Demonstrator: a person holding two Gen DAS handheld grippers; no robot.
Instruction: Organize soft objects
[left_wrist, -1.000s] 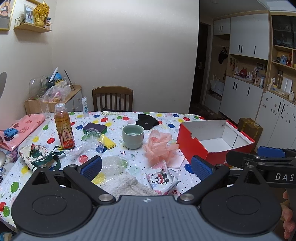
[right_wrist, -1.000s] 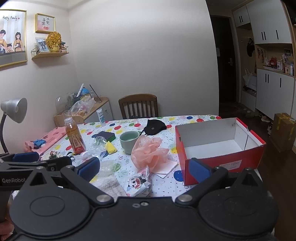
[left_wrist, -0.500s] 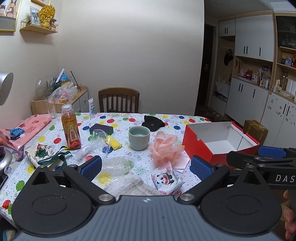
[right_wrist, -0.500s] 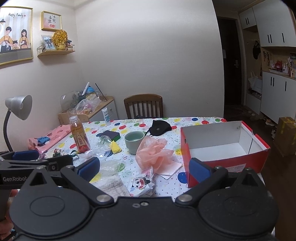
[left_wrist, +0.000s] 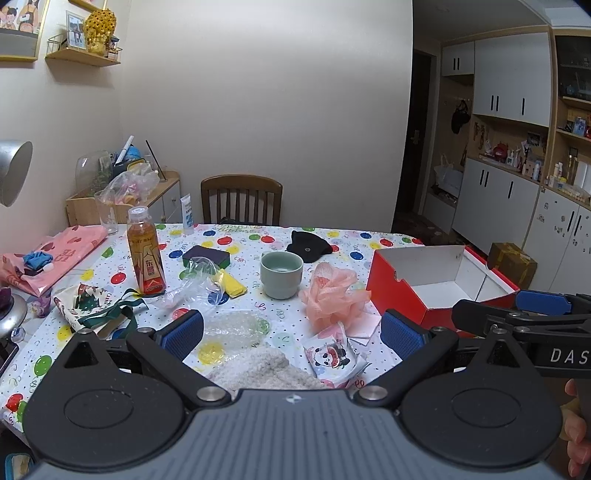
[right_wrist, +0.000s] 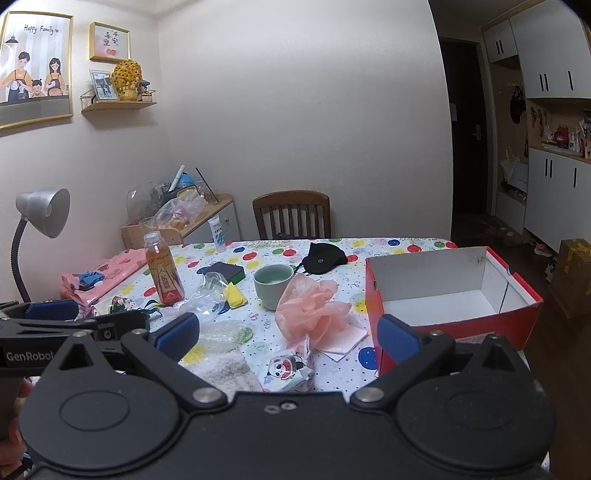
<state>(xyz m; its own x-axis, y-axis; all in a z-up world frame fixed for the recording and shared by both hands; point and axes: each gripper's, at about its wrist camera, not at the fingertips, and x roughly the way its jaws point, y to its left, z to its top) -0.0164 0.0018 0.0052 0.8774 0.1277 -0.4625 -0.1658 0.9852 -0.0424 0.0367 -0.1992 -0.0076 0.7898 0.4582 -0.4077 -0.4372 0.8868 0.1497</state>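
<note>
Left wrist view shows us the table (left_wrist: 373, 236), with the empty red box (left_wrist: 428, 280) at its right edge. Our risk: snagging the pink bath pouf (left_wrist: 332, 295) could tip the green cup (left_wrist: 281, 274) just beside it. We hold the left gripper (left_wrist: 291, 328) and right gripper (right_wrist: 288, 336) wide apart, empty, at the near edge. The white towel (left_wrist: 266, 369) lies between our left fingers, the panda pack (left_wrist: 334, 356) beside it.
</note>
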